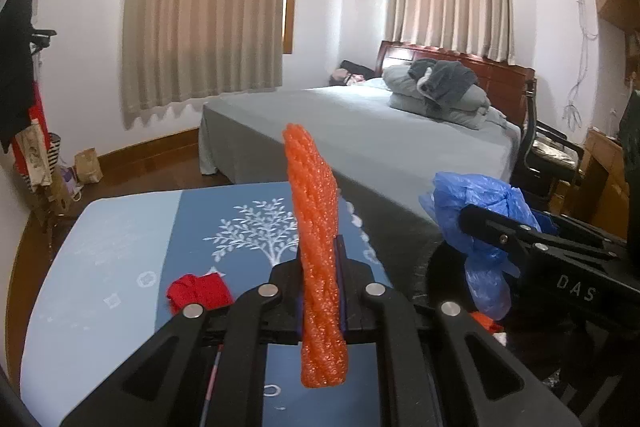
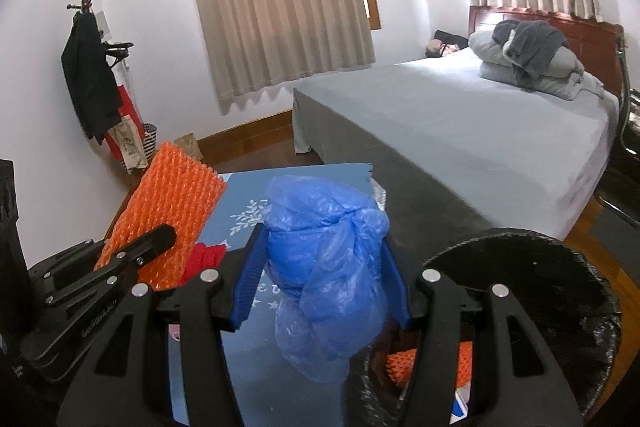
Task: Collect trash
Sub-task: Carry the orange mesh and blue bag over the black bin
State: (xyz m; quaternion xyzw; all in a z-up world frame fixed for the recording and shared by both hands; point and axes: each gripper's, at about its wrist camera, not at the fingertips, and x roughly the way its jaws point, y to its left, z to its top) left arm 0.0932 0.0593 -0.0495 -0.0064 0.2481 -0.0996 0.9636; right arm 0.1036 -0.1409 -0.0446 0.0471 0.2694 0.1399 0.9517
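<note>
My left gripper point(image 1: 320, 267) is shut on an orange foam net sleeve point(image 1: 316, 251), held upright above the blue table. It also shows in the right wrist view point(image 2: 168, 215), with the left gripper point(image 2: 160, 237) clamped on it. My right gripper point(image 2: 324, 259) is shut on a crumpled blue plastic bag point(image 2: 328, 275), beside the rim of a black trash bin point(image 2: 520, 247). The bag shows in the left wrist view point(image 1: 480, 223) too, held by the right gripper point(image 1: 480, 223). A red crumpled scrap point(image 1: 198, 291) lies on the table, also in the right wrist view point(image 2: 204, 255).
The table has a blue cloth with a white tree print point(image 1: 120, 267). The bin holds orange netting point(image 2: 400, 363) and other scraps. A grey bed point(image 1: 360, 131) stands behind, a coat rack point(image 2: 86, 67) and bags at the left wall, a chair point(image 1: 548, 147) at the right.
</note>
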